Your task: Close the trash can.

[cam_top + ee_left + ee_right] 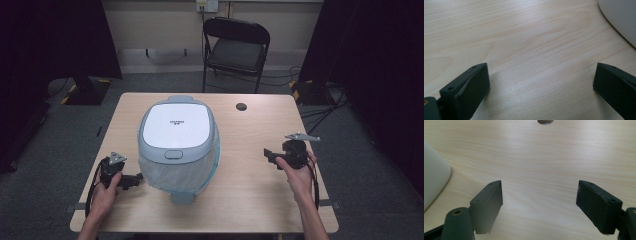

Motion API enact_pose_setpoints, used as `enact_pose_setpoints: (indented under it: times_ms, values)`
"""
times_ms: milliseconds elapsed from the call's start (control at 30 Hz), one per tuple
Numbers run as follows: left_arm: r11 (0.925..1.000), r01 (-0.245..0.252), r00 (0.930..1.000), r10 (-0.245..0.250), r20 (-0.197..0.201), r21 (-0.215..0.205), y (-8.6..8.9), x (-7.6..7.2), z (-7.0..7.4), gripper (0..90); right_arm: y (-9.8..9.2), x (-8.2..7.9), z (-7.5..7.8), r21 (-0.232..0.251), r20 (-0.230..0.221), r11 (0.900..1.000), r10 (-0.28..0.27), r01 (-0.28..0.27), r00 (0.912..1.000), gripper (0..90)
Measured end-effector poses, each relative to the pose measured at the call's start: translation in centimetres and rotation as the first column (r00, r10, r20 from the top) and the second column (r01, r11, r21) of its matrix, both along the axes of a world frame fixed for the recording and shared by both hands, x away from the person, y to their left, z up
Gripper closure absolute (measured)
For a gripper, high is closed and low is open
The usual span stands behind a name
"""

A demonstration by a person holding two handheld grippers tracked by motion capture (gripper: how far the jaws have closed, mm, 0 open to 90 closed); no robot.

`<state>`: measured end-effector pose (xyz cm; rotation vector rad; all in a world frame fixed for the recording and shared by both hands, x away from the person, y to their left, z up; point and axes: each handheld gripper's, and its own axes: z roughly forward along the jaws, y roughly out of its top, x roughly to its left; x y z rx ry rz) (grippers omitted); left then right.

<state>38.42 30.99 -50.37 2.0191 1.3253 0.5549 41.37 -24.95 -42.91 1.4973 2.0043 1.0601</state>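
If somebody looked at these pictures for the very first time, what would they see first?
Most likely the big white and grey bin with its lid shut, sitting in the middle of the wooden table. Next, the two black grippers, both open, one on each side of it: the left gripper close by its base, the right gripper farther off. Behind the table stands a black folding chair.

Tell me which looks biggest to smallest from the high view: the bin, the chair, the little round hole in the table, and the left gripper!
1. The bin.
2. The chair; it stands farther from the camera, so it may really be bigger.
3. The left gripper.
4. The round hole.
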Motion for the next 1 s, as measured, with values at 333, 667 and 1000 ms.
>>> enact_pose_setpoints:
  times_ms: [333,667,1000]
  values:
    - [1.0000,0.000,1.0000,0.000,0.000,0.000,0.0,0.0,0.0,0.4,-1.5,-0.2,-3.2,-0.057,-0.068,0.997,-0.049,0.045,0.9964,19.8]
    - [1.0000,0.000,1.0000,0.000,0.000,-0.001,0.0,0.0,0.0,0.4,-2.8,0.3,-5.9,-0.109,-0.134,0.992,-0.080,0.065,0.9878,19.6]
    - [1.0000,0.000,1.0000,0.000,0.000,0.000,0.0,0.0,0.0,0.4,-2.2,-0.6,-7.0,-0.134,-0.028,0.987,-0.093,0.088,0.9953,16.8]
